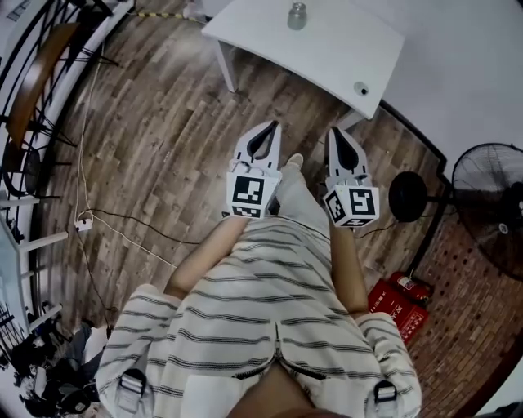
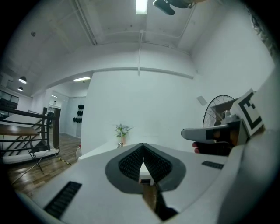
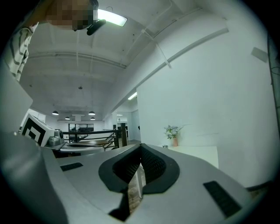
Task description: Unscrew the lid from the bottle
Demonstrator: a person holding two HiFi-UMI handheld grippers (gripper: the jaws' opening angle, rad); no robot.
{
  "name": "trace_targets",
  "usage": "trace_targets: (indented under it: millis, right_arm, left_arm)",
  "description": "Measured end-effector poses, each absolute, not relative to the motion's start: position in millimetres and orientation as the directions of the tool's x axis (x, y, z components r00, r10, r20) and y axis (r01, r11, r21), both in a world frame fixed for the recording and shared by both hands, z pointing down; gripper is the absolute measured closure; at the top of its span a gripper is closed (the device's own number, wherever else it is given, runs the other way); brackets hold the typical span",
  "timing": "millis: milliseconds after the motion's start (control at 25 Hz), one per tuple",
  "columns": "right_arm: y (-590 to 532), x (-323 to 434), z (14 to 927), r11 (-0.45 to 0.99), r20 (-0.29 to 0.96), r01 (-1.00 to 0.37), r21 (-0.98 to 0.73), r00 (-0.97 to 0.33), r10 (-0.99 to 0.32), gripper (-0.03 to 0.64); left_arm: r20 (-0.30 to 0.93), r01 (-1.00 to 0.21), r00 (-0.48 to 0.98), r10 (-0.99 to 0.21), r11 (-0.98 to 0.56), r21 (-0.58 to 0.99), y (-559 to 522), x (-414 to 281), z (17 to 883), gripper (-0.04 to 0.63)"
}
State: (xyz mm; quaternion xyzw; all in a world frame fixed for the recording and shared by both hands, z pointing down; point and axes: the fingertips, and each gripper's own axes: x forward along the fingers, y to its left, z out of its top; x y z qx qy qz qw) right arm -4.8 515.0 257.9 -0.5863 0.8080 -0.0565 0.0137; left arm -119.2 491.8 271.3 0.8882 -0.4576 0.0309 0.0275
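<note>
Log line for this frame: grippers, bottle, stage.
left gripper: shut, empty | right gripper: shut, empty | small grey bottle: on white table, untouched | stage: pre-grasp

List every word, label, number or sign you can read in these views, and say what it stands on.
No text reads clearly in any view.
Red box on the floor: white print, too small and blurred to read.
Marker cubes: black-and-white square patterns only, no letters.
Bottle on the white table: no label legible.

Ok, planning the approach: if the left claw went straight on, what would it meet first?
Probably the near edge of the white table; nothing shows between it and the left claw, though height is unclear.
</note>
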Motion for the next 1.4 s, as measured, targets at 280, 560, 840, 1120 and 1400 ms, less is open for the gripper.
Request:
trace_targets:
  millis: [280,560,840,1120,1400]
  right_arm:
    - [456,-4,268,0.305,0.050,-0.946,-0.107,-0.311,-0.949,0.609]
    - [370,8,266,0.320,0.055,-0.942,-0.102,-0.327,-0.944,0.609]
    - [270,39,263,0.334,0.073,-0.936,-0.113,-0.343,-0.937,0.609]
    - [189,61,265,0.364,0.093,-0.924,-0.114,-0.375,-0.922,0.609]
    - [135,72,280,0.371,0.126,-0.916,-0.154,-0.390,-0.912,0.609]
  left_arm:
    - [0.092,-0.808,0.587,-0.805,-0.589,0.005,439,-114,280,0.597]
    - [0.104,-0.815,0.577,-0.810,-0.580,0.004,354,-99,281,0.597]
    - [0.128,-0.820,0.568,-0.813,-0.572,0.002,258,-67,281,0.597]
    - [0.155,-0.825,0.560,-0.814,-0.565,0.014,177,-38,289,0.597]
    - [0.217,-0.819,0.565,-0.796,-0.573,0.028,129,-20,303,0.597]
